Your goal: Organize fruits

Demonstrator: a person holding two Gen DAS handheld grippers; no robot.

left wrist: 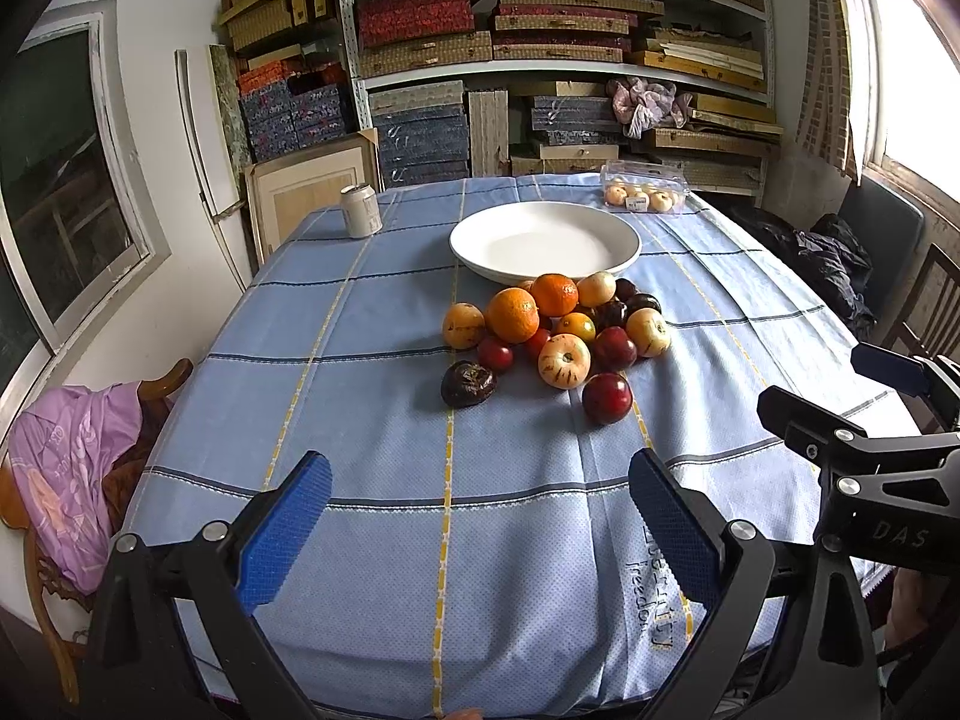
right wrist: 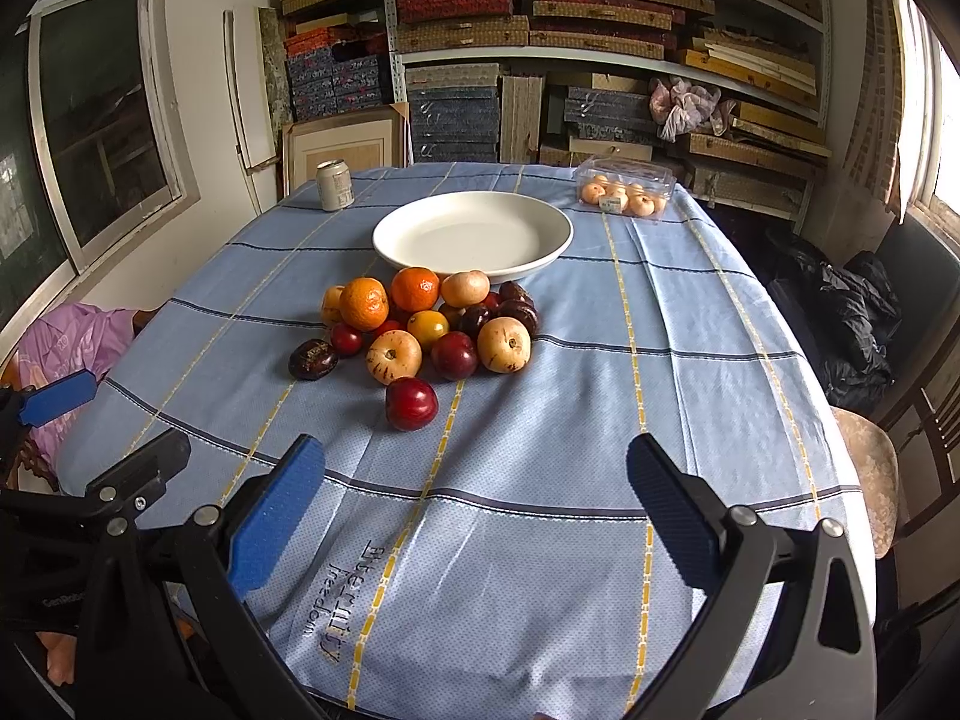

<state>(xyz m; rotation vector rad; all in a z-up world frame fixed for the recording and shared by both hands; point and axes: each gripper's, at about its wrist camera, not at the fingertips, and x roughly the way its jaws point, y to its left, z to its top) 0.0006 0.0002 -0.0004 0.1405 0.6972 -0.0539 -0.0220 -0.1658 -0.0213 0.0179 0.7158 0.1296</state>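
A heap of fruit (left wrist: 558,330) lies on the blue checked tablecloth, in front of an empty white plate (left wrist: 543,240). It holds oranges (left wrist: 513,315), pale apples (left wrist: 564,362), red plums (left wrist: 607,398) and a dark wrinkled fruit (left wrist: 467,383). The right wrist view shows the same heap (right wrist: 429,330) and plate (right wrist: 472,232). My left gripper (left wrist: 480,480) is open and empty, near the table's front edge. My right gripper (right wrist: 477,474) is open and empty, also short of the heap; it shows in the left wrist view (left wrist: 840,396).
A drinks can (left wrist: 361,210) stands at the far left of the table. A clear box of fruit (left wrist: 645,193) sits at the far right. Shelves of boxes (left wrist: 540,30) fill the back wall. Chairs stand at both sides, one with a pink cloth (left wrist: 66,480).
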